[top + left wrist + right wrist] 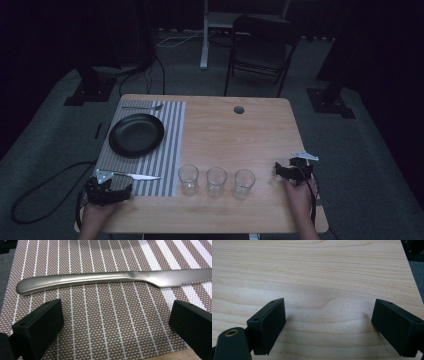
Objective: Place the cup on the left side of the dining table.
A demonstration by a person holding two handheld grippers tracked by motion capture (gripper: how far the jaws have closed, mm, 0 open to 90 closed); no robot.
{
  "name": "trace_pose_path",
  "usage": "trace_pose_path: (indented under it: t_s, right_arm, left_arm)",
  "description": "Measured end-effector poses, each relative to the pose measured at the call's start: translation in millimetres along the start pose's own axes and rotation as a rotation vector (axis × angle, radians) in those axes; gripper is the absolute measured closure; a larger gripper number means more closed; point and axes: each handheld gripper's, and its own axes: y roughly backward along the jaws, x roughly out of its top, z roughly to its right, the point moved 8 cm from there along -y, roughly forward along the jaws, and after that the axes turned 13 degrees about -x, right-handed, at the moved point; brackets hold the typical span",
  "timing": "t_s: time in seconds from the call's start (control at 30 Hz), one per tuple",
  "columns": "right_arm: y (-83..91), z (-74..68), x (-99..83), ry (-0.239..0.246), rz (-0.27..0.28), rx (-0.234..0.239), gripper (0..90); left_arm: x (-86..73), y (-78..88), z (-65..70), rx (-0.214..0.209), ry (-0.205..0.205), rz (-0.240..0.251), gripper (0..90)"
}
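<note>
Steel knife (112, 280) beyond spread jaws.

The left gripper (107, 191) was black and chunky, at the lower left of the high view. A grey three-cornered plate (103, 175) sat on top of it. A black cable (47, 183) ran from it in a big loop at the left of the frame. The right gripper (294, 170) at the lower right was black too, with a pale three-cornered plate (305, 156) on top and a thin black cable (314, 196) along the hand. Up close, each jaw was a flat black block with small round holes along its top edge. A round brass-coloured ring (231, 333) showed at the lower left of the right gripper view.
</note>
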Motion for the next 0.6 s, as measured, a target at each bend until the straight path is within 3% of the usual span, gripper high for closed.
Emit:
trace_pose_path:
  t_s: [0.6]
  right_arm:
    - [0.0,0.1,0.0,0.0,0.0,0.0,11.7]
  left_arm:
    - [-0.7,0.9,-0.4,-0.015,-0.016,-0.003,0.2]
